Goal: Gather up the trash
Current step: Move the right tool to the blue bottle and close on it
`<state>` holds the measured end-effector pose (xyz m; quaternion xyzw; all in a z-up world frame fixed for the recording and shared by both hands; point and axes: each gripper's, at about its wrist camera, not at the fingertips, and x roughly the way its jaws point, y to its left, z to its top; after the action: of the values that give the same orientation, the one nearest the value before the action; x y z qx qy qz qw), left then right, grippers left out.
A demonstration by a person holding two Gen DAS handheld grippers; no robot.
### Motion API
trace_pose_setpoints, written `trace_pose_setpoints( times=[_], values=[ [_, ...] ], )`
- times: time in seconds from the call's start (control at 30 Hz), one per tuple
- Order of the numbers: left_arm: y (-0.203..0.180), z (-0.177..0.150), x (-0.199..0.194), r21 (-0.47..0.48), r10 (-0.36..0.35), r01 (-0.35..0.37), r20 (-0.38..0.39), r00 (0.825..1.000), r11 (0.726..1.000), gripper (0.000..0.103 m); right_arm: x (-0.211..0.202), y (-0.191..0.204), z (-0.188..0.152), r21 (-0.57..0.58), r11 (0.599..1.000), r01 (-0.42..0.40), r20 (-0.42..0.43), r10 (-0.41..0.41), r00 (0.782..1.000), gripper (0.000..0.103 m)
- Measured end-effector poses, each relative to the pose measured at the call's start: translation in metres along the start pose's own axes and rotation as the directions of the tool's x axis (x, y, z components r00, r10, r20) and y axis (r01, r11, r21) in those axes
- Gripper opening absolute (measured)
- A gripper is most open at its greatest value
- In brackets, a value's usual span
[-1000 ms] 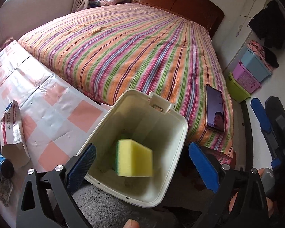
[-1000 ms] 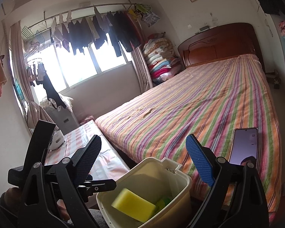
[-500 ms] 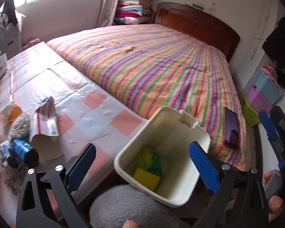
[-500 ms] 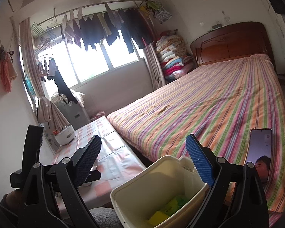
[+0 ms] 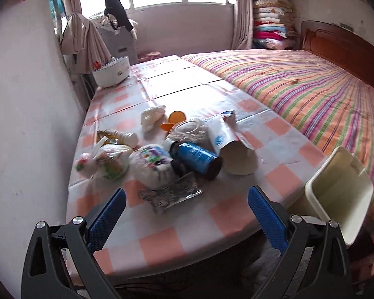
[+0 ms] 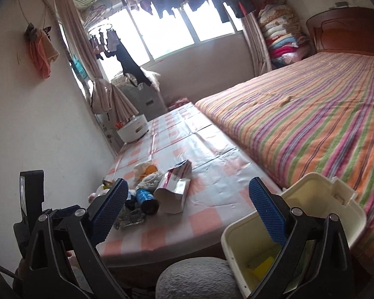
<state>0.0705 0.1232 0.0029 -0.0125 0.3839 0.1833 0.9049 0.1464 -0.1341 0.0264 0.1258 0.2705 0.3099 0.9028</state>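
Facing littered table [image 5: 212, 214]: left gripper [image 5: 187, 214] and right gripper [image 6: 189, 209] both spread, holding nothing.

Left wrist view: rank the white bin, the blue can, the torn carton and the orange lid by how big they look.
1. White bin, though it sits nearest the camera, which inflates it.
2. Torn carton.
3. Blue can; beside the carton, so this comparison is fair.
4. Orange lid, clearly smallest, though farther back.

Checked table [image 5: 187, 226] — blue can [image 5: 195, 157], carton [image 5: 227, 142], wrappers [image 5: 169, 194] on it.
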Motion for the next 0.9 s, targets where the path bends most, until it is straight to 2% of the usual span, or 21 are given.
trace_pose_setpoints(
  times=[0.2, 0.37, 0.53, 0.6, 0.9],
  values=[
    [0.034, -0.019, 0.005, -0.075, -0.001, -0.002, -0.050, 0.999, 0.997, 0.096, 0.049, 0.029, -0.002, -0.015, 0.998, -0.057, -0.128, 0.055, 0.990, 0.096],
    [0.051, -0.031, 0.012, -0.133, -0.032, 0.019, -0.091, 0.995, 0.991, 0.095, 0.081, 0.052, -0.010, -0.015, 0.991, -0.130, -0.231, 0.123, 0.965, 0.096],
    [0.072, -0.043, 0.020, -0.207, -0.058, 0.030, -0.130, 0.990, 0.978, 0.095, 0.117, 0.076, -0.014, -0.041, 0.977, -0.211, -0.351, 0.184, 0.918, 0.096],
    [0.079, -0.045, 0.021, -0.233, -0.060, 0.027, -0.133, 0.989, 0.972, 0.095, 0.131, 0.085, -0.011, -0.052, 0.966, -0.255, -0.396, 0.214, 0.893, 0.096],
    [0.099, -0.054, 0.031, -0.287, -0.069, 0.019, -0.164, 0.984, 0.958, 0.095, 0.186, 0.112, 0.007, -0.128, 0.936, -0.327, -0.537, 0.211, 0.816, 0.096]
  ],
)
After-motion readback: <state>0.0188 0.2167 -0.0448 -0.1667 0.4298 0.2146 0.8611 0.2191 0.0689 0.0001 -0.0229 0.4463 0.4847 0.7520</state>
